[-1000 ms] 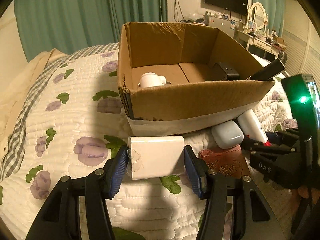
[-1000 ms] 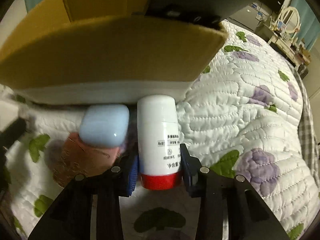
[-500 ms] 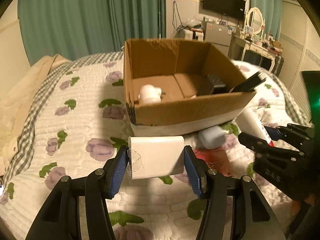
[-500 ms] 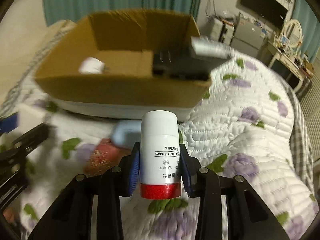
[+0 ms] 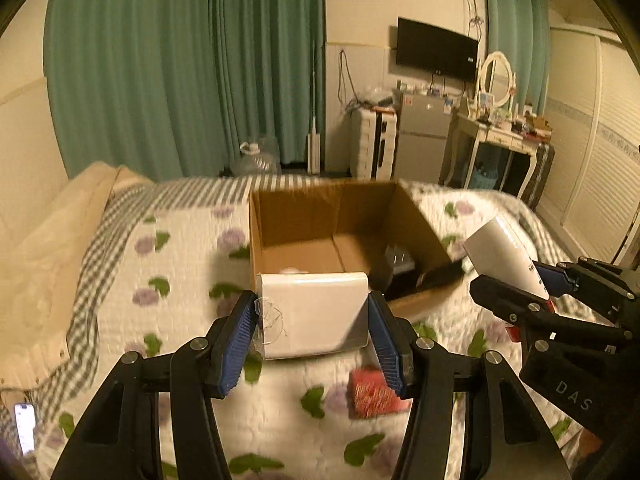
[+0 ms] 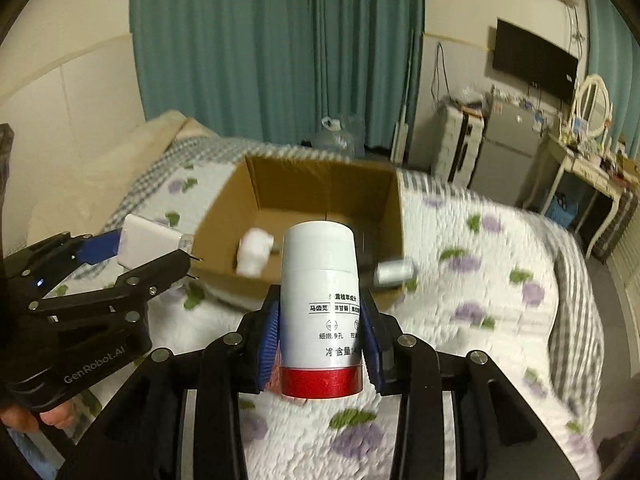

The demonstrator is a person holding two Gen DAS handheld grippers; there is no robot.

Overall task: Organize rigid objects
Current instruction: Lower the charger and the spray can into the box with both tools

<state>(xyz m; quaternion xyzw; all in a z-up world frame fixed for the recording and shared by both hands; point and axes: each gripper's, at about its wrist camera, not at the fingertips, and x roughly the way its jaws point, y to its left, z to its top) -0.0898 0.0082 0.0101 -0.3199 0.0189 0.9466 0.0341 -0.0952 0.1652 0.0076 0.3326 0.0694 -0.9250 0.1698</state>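
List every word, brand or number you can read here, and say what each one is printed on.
"DAS": on the body of the right tool, seen from the left wrist.
"GenRobot.AI": on the body of the left tool, seen from the right wrist.
"马齿苋", "细嫩净孔", "净含量": on the white bottle; its other characters are cut off or blurred.
White box: no print visible.

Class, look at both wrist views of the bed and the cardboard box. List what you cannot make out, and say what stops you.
- Cardboard box contents, left wrist view: the held white box covers the near part.
- Small white object in the box, right wrist view: motion blur hides its shape.
- Bottle label, right wrist view: the right tongs cover its sides.
- Red item on the quilt, left wrist view: blurred.
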